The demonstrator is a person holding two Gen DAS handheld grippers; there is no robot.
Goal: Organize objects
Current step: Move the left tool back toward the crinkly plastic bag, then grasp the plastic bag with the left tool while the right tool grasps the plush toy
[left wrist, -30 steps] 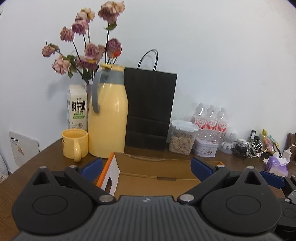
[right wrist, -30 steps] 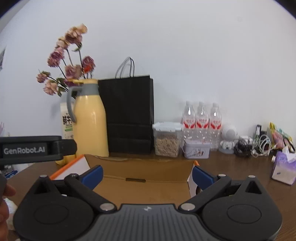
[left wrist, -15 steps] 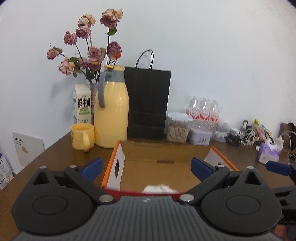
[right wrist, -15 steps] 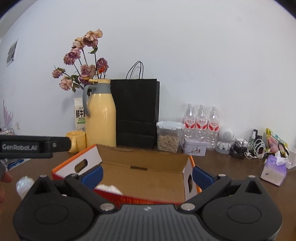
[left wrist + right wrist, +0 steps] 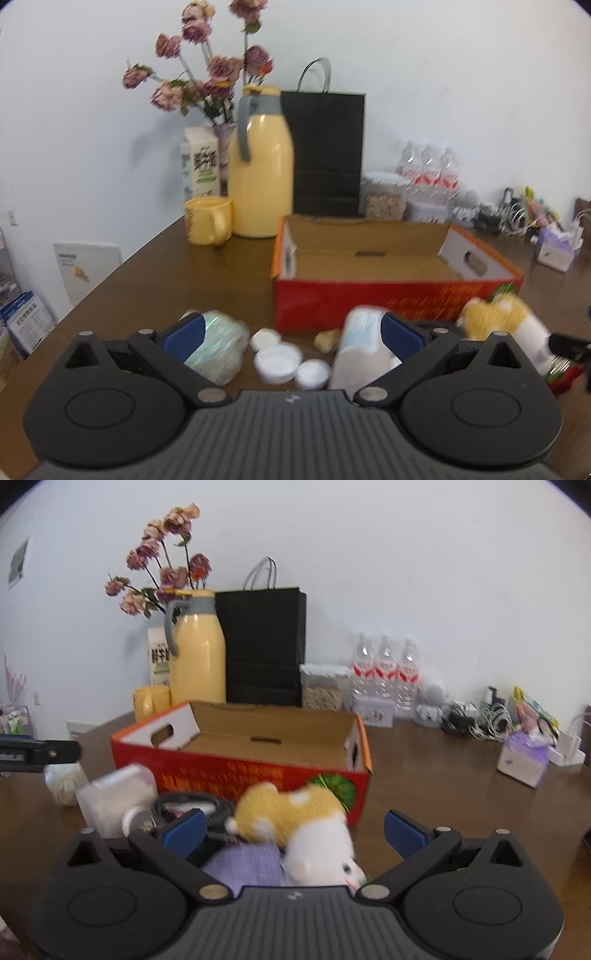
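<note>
An open red and orange cardboard box (image 5: 399,299) (image 5: 258,771) stands on the brown table. In front of it lies a heap of small things. In the left wrist view my left gripper (image 5: 291,334) is open above white caps (image 5: 279,360), a shiny wrapped packet (image 5: 218,343) and a white tissue pack (image 5: 360,347). In the right wrist view my right gripper (image 5: 295,829) is open above a yellow and white plush toy (image 5: 295,812) (image 5: 495,314), a purple cloth (image 5: 247,864) and a black cable (image 5: 192,799). Both grippers are empty.
At the back stand a yellow thermos (image 5: 260,166), yellow mug (image 5: 208,219), milk carton (image 5: 201,162), flowers (image 5: 207,70), black paper bag (image 5: 327,151), a jar (image 5: 321,686) and water bottles (image 5: 384,668). Cables (image 5: 476,718) and a purple tissue pack (image 5: 524,758) lie right.
Both grippers have pulled back from over the box toward the near side. The heap of small things in front of the box has come into view under them.
</note>
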